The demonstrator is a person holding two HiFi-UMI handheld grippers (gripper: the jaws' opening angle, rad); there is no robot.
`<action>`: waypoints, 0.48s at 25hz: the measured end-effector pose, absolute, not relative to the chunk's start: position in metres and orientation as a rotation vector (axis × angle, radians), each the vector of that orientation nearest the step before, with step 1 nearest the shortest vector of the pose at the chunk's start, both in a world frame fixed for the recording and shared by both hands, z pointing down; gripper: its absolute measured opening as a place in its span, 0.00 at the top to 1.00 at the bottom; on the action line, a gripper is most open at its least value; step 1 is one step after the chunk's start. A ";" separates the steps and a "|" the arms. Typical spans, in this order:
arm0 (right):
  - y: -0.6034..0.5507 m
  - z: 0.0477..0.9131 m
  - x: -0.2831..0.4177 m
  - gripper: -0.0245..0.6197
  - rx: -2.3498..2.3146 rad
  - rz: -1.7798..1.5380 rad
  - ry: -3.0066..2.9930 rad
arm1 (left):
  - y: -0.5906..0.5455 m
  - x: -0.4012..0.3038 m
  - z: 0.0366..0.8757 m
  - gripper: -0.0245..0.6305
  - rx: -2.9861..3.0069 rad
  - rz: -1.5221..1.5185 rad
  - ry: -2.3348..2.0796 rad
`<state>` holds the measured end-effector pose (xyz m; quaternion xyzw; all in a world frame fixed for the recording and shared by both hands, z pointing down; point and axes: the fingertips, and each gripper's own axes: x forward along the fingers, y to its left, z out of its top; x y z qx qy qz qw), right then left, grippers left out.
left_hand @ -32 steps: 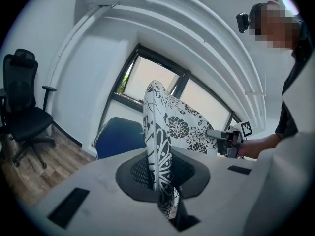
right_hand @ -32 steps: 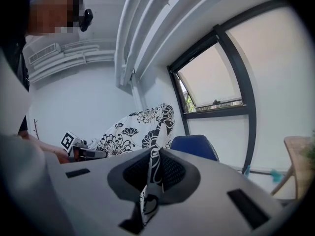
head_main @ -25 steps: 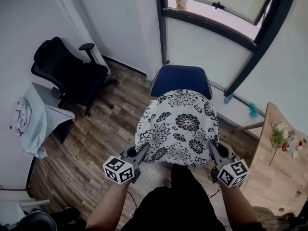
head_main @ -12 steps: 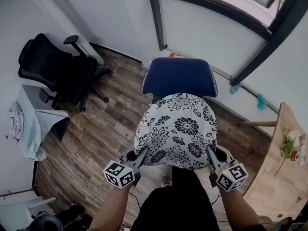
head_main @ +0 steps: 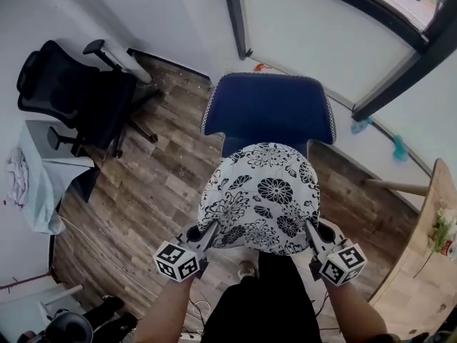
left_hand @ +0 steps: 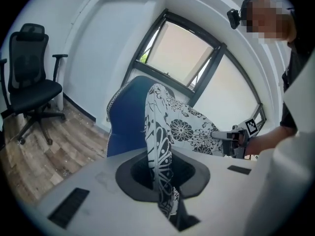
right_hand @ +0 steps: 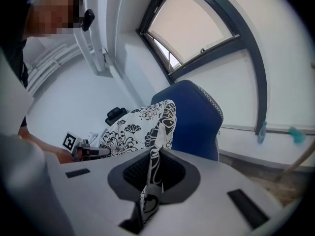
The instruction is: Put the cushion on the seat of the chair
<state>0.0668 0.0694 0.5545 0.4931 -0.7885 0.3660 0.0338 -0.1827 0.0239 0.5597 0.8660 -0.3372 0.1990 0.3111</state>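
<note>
step: carrying, with the cushion point(head_main: 260, 199) held in the air in front of the blue chair point(head_main: 268, 109) and not yet laid down
left gripper point(head_main: 211, 229): clamped on the cushion's near left edge, fabric pinched between its jaws
right gripper point(head_main: 310, 230): closed likewise on the near right edge
cushion's place: stretched between both grippers, hiding most of the seat
next move: probably both grippers forward and down together, keeping the cushion level, then release once it rests on the seat

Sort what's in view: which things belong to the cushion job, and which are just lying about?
Job: floral cushion, pinched by left gripper and right gripper; blue chair beyond it.
Lying about: black office chair, wooden table, white cloth at the left.
</note>
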 end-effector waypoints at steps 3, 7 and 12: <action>0.067 0.557 0.068 0.91 1.529 1.150 -2.410 | 0.023 -0.184 0.564 0.93 2.273 0.536 -0.886; 0.081 0.510 0.068 0.91 1.531 1.157 -2.389 | 0.032 -0.185 0.524 0.93 2.250 0.535 -0.860; 0.085 0.507 0.069 0.91 1.530 1.147 -2.367 | 0.032 -0.186 0.523 0.93 2.247 0.528 -0.847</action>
